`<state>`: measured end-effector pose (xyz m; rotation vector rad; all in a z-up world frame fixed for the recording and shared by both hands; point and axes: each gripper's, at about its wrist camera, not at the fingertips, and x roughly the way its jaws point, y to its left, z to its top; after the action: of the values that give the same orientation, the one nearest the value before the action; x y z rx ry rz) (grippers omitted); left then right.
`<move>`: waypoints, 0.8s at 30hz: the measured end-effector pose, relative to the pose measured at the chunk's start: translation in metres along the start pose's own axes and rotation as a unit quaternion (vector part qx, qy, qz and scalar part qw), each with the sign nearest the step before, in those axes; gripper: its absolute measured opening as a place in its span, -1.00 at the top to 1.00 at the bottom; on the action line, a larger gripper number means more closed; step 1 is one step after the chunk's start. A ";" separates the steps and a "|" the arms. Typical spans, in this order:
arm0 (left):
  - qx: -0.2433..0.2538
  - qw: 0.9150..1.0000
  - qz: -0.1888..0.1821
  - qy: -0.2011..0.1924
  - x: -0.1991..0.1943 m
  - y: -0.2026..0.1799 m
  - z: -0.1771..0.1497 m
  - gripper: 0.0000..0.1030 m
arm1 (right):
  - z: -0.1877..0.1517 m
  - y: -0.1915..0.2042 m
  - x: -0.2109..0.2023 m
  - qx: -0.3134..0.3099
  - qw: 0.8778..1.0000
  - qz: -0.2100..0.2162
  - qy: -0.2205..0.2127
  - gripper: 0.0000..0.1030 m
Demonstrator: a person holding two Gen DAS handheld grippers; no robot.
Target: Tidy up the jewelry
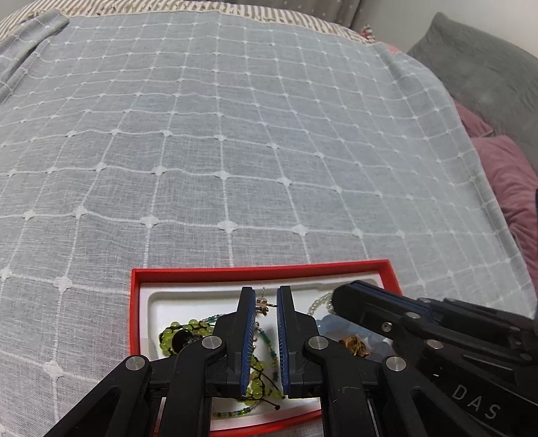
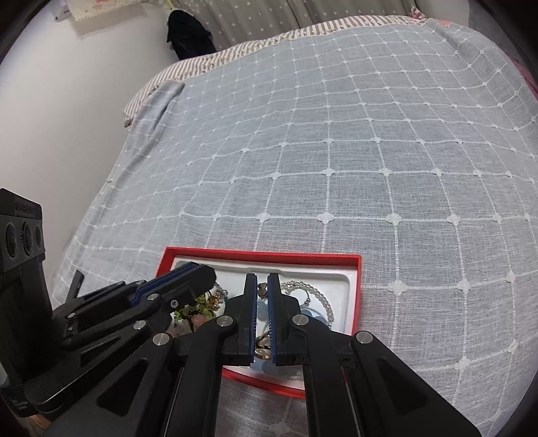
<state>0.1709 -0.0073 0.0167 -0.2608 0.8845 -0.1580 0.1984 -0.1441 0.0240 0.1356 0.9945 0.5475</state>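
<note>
A red box with a white insert lies on the bed and holds tangled jewelry: a green bead bracelet, a teal bead strand, pale blue beads and a clear bead strand. My left gripper hovers over the box, its jaws a narrow gap apart around a small hooked earring. My right gripper is over the same box, jaws nearly together with a small metal piece between the tips. Each gripper shows side-on in the other's view.
The box sits near the front edge of a grey-blue checked bedspread. Purple and grey pillows lie at the right. A white wall runs along the bed's left side. A dark item stands at the bed's far end.
</note>
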 end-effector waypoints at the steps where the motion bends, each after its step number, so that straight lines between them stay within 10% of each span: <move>1: -0.001 1.000 0.000 0.000 -0.001 0.001 -0.001 0.85 | 0.000 -0.001 0.001 0.003 1.000 0.003 0.001 0.87; 24: 0.009 0.999 0.044 -0.031 -0.034 -0.006 -0.007 0.70 | -0.009 0.005 -0.022 0.008 1.000 0.003 -0.014 0.78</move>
<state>0.1434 -0.0059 0.0394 -0.2088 0.8308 -0.0758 0.1796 -0.1526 0.0376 0.1610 0.9720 0.5419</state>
